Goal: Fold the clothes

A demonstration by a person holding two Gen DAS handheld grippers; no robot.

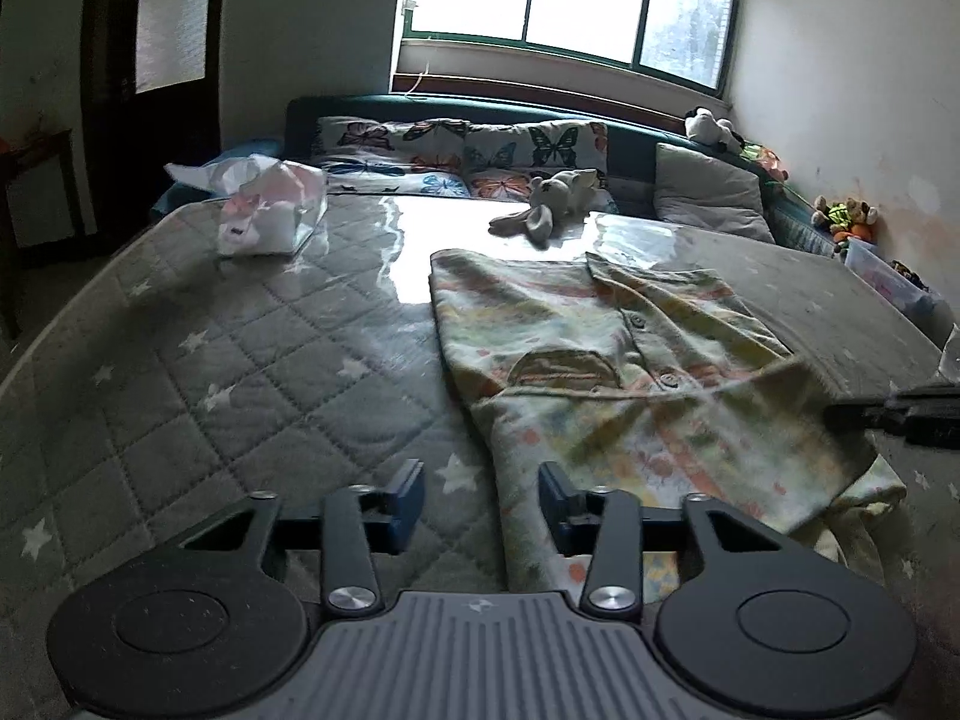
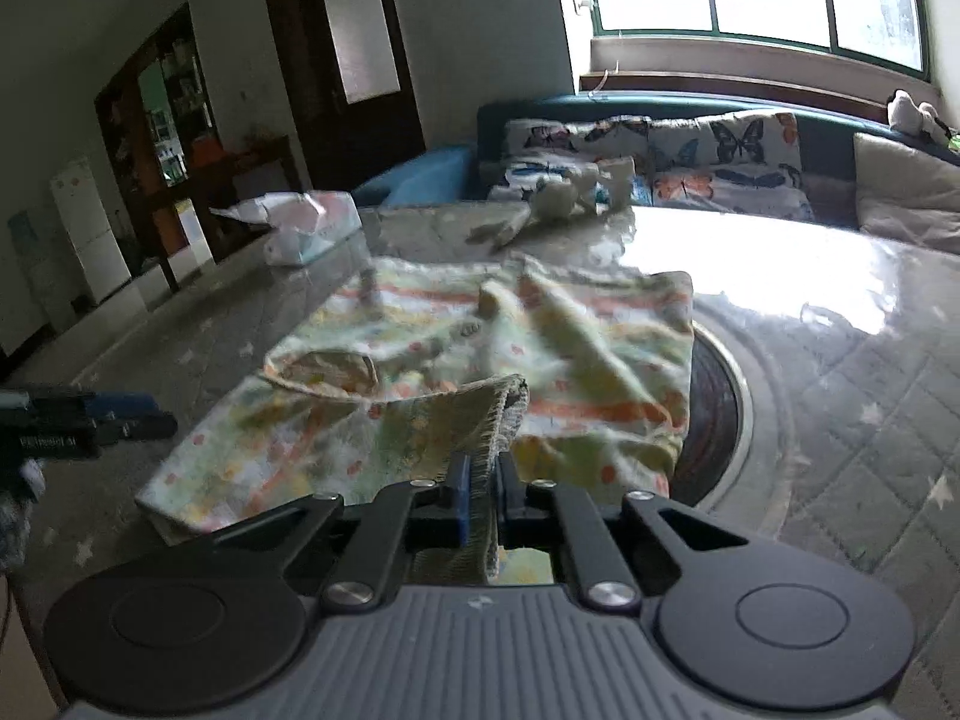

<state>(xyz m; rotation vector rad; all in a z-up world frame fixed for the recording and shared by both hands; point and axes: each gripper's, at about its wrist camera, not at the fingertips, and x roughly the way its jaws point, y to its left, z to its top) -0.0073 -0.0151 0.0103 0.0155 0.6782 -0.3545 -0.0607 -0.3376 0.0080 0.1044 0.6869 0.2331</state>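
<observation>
The patterned shirt (image 1: 606,360) lies front-up on the quilted table cover (image 1: 240,372), with the right gripper (image 2: 480,480) pinching a ribbed edge, probably a sleeve cuff or hem though motion blur prevents certainty, and holding it raised over the garment's body. The left gripper (image 1: 480,498) sits low at the shirt's near left edge, jaws spread and holding nothing. The fabric appears light, soft and limp, so it should be taken at seams or corners, not mid-panel.
</observation>
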